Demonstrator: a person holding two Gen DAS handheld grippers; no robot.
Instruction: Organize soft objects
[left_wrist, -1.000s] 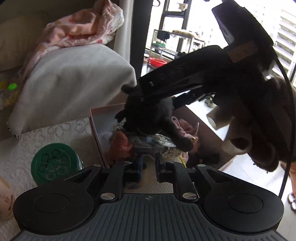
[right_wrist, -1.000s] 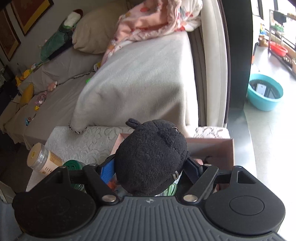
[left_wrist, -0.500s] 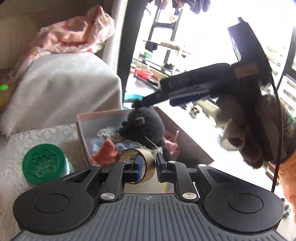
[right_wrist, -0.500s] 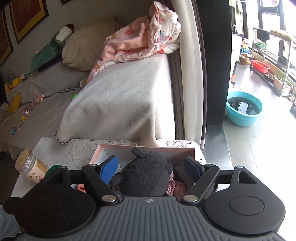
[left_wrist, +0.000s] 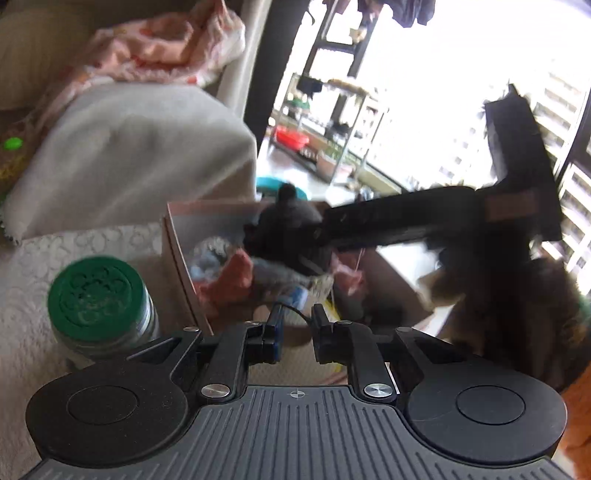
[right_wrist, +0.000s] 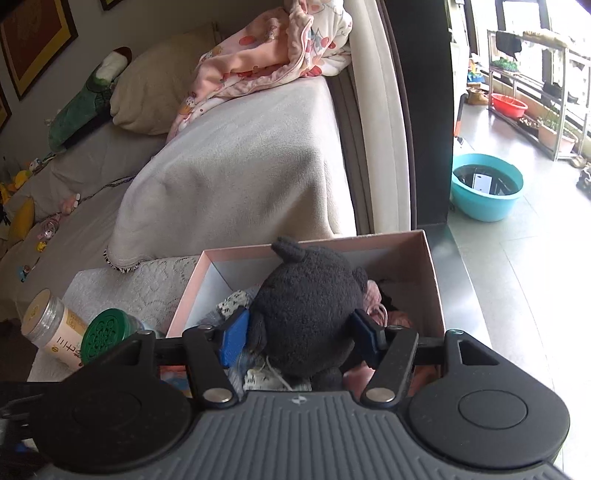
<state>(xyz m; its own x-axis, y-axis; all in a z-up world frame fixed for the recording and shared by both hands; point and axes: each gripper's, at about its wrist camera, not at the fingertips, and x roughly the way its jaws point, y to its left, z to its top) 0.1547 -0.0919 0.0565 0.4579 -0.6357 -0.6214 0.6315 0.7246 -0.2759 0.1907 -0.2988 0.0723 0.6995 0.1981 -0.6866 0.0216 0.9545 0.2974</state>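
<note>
A black plush toy sits in the pink box on top of other soft things. My right gripper has its blue pads on both sides of the toy, touching it. In the left wrist view the same toy lies in the box with the right gripper's black body reaching over it. My left gripper is nearly closed and empty, low in front of the box. An orange-red soft piece and patterned cloths lie in the box.
A green-lidded jar stands left of the box on the lace-covered table. A second jar lies beside it. A blanket-draped sofa arm is behind. A teal basin sits on the floor at right.
My right gripper lowered the black toy into the box, opened, drew back, then came down around the toy again. The left gripper pulled back and shifted; the tape ring seen between its fingers is gone.
</note>
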